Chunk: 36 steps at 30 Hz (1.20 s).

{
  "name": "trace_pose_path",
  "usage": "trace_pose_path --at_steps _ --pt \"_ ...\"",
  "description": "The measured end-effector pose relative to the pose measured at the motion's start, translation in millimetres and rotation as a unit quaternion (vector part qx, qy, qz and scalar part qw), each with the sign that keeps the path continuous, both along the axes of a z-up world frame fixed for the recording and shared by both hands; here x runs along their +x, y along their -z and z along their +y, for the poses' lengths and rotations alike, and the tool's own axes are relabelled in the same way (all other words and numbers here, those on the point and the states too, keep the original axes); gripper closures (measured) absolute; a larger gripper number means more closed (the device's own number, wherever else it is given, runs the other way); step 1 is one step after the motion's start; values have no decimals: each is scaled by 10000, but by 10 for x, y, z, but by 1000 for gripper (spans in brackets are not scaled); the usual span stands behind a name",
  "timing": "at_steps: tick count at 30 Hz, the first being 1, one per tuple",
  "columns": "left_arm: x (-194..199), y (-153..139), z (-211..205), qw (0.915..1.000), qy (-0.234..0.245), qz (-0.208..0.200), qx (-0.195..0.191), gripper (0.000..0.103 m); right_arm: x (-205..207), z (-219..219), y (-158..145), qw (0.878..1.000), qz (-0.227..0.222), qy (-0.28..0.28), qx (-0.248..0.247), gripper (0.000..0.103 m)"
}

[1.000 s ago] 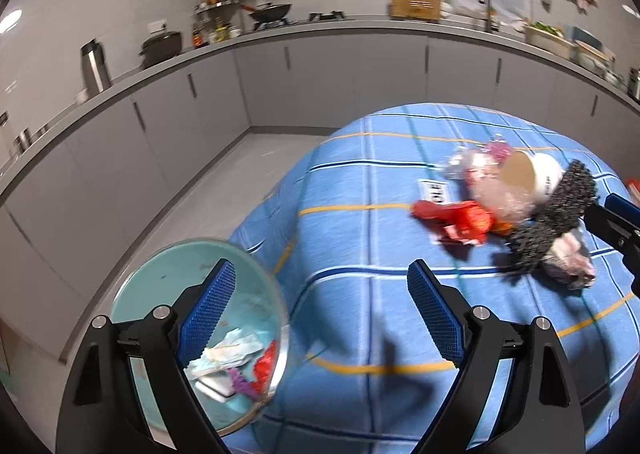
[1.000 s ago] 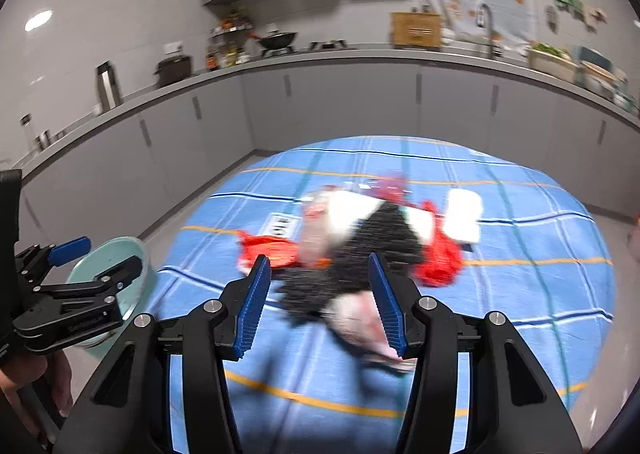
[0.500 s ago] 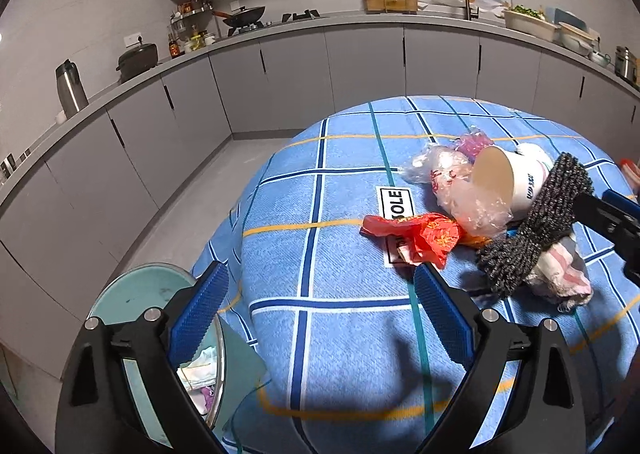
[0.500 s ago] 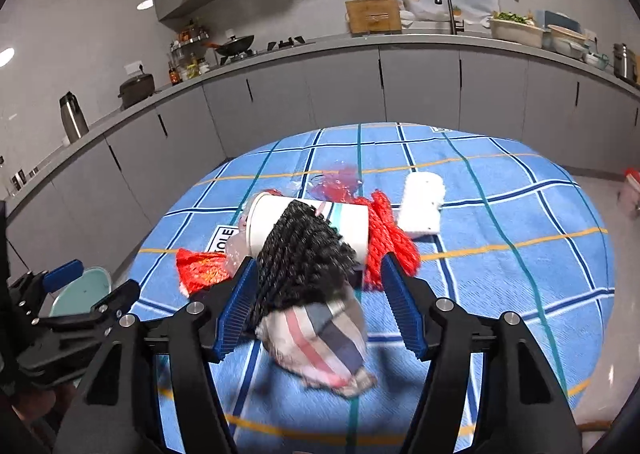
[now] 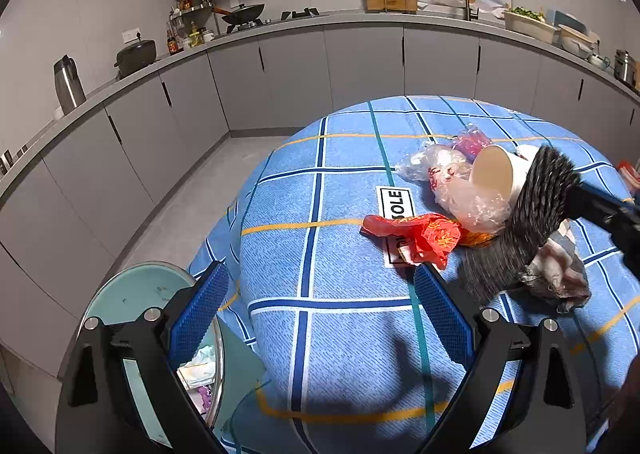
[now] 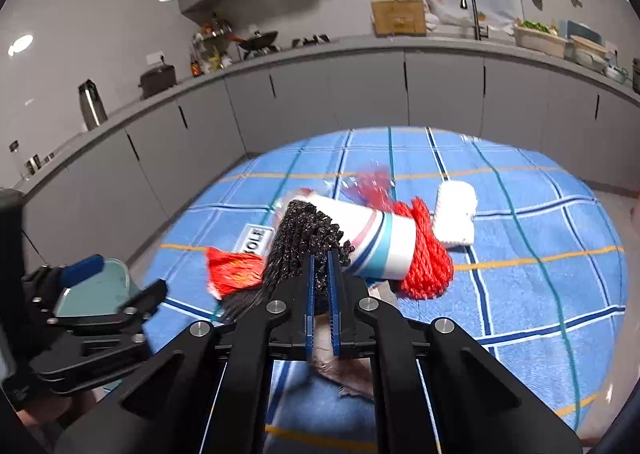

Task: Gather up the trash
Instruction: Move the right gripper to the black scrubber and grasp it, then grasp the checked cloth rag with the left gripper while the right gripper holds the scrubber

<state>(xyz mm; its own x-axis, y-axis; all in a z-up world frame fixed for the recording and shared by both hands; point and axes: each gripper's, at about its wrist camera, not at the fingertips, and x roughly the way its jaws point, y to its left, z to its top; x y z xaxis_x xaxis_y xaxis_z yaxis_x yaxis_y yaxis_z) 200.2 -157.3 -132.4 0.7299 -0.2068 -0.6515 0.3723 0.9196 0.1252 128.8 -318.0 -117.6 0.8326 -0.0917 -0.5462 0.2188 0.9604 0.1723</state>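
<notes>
**Right claw clamped on black mesh; left claw spread wide**

Landmark: paper cup (image 6: 370,240), lying on its side on the blue checked tablecloth (image 5: 344,318), mouth toward the left wrist camera.

- Right gripper (image 6: 321,296): fingers nearly together, pinching a black mesh net (image 6: 304,244). Net lies against the cup's near side, partly draped over it; lower end blurred.
- Left gripper (image 5: 320,312): jaws spread wide, nothing between them, well in front of the cup, above bare cloth.
- Red wrapper (image 5: 420,234): just in front of the cup, on the cloth.
- Clear plastic bag (image 5: 460,190): touching the cup's mouth.
- Red net (image 6: 426,258): bunched against the cup's base.
- White block (image 6: 456,216): just beyond the red net.
- Striped rag (image 5: 558,268): beside the cup, under the mesh.
- Trash bin (image 5: 136,302): on the floor, well away from the cup, past the cloth's edge; scraps visible inside.
</notes>
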Motion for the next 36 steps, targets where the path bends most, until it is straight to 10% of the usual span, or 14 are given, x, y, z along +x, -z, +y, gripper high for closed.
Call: trace_pose_path --at_steps 8,27,36 --pt "-123 -58 -87 9999 123 -84 -45 11 -504 -253 -344 9972 -478 569 -84 96" --pt "-527 194 -1235 9925 1194 259 -99 12 -1044 -955 -30 9863 -112 1648 -9 96" --pt "-601 309 -1397 9826 1726 686 -82 91 -1034 -936 -10 9882 -150 1525 37 96"
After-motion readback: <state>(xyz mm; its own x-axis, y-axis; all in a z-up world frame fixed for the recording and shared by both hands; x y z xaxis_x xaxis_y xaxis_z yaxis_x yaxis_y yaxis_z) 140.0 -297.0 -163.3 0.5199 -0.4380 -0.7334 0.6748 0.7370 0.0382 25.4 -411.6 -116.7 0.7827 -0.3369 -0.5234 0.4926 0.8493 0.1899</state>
